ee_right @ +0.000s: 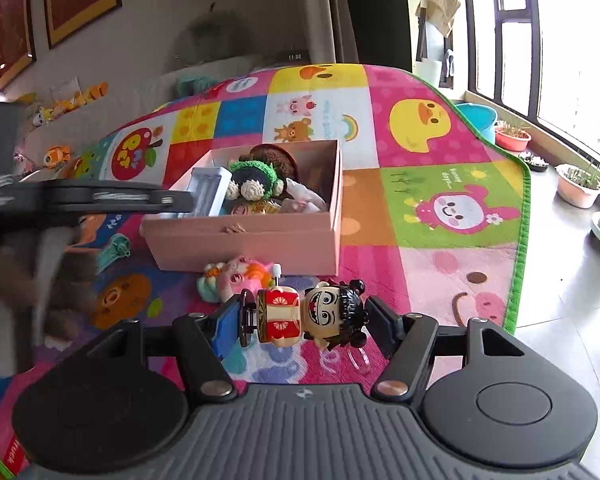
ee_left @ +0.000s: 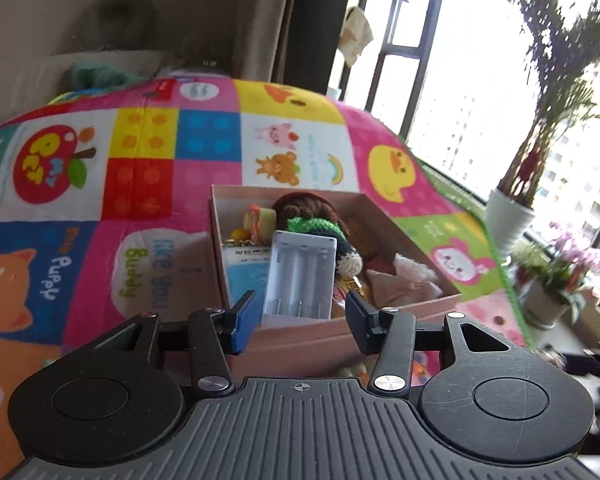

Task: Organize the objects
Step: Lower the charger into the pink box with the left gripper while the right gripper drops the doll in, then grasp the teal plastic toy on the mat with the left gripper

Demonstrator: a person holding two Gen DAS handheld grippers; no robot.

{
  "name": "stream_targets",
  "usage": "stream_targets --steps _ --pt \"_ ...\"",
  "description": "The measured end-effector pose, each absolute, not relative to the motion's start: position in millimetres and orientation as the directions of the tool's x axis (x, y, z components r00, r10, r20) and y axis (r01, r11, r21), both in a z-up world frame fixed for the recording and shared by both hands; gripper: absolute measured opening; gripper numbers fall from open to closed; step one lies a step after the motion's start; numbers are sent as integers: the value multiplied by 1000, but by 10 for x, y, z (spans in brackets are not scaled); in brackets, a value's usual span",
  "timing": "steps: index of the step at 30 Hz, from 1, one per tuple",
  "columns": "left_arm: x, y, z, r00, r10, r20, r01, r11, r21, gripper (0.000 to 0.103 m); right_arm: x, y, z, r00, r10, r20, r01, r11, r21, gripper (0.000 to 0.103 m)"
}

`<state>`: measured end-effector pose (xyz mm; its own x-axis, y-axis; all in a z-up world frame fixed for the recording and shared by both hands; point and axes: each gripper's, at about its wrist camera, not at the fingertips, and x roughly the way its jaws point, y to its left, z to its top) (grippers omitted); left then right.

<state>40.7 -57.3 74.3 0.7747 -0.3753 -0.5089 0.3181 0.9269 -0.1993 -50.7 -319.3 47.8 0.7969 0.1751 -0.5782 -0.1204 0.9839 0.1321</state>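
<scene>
An open pink box [ee_left: 300, 340] [ee_right: 244, 240] sits on the colourful play mat, holding a crocheted doll [ee_left: 320, 232] [ee_right: 256, 178], small toys and packets. A white battery holder [ee_left: 300, 276] [ee_right: 210, 190] leans upright in the box's near corner. Its lower end shows between the fingers of my left gripper [ee_left: 302, 320], with a gap on its right side; the jaws stand open. My right gripper [ee_right: 304, 320] is shut on a wind-up doll toy [ee_right: 300, 316] in a red dress, lying sideways, feet at the blue pad, black hair at the other. It hovers in front of the box.
A pink and orange toy figure [ee_right: 236, 280] lies on the mat [ee_right: 420, 216] by the box's front wall. Potted plants [ee_right: 580, 188] and a blue tub [ee_right: 476, 116] line the window side on the tiled floor. Plush toys [ee_right: 56, 156] lie at the left wall.
</scene>
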Motion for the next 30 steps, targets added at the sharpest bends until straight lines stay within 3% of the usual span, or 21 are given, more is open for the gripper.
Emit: stream_targets --steps 4,10,11,13,17,19,30 --pt "158 -251 733 763 -410 -499 317 911 -264 52 -339 -3141 673 816 191 -545 -134 981 143 65" --pt "-11 162 605 780 -368 -506 217 918 -332 52 307 -2982 959 843 234 -485 -154 968 199 66" --pt "-29 223 587 781 -355 -514 201 922 -332 52 422 -2963 975 849 232 -475 -150 967 204 68" --pt "-83 345 569 792 -322 -518 181 935 -305 52 576 -2946 1003 852 201 -483 -110 972 210 87" --pt "-171 489 506 787 -296 -541 212 954 -213 52 509 -2984 1042 869 165 -466 -75 975 207 88" --pt "-170 508 439 767 -313 -560 241 950 -200 52 433 -3011 1006 867 142 -478 -50 978 201 95" --pt "106 573 423 797 -252 -550 229 967 -111 52 -9 -2833 192 759 92 -644 -43 995 92 97"
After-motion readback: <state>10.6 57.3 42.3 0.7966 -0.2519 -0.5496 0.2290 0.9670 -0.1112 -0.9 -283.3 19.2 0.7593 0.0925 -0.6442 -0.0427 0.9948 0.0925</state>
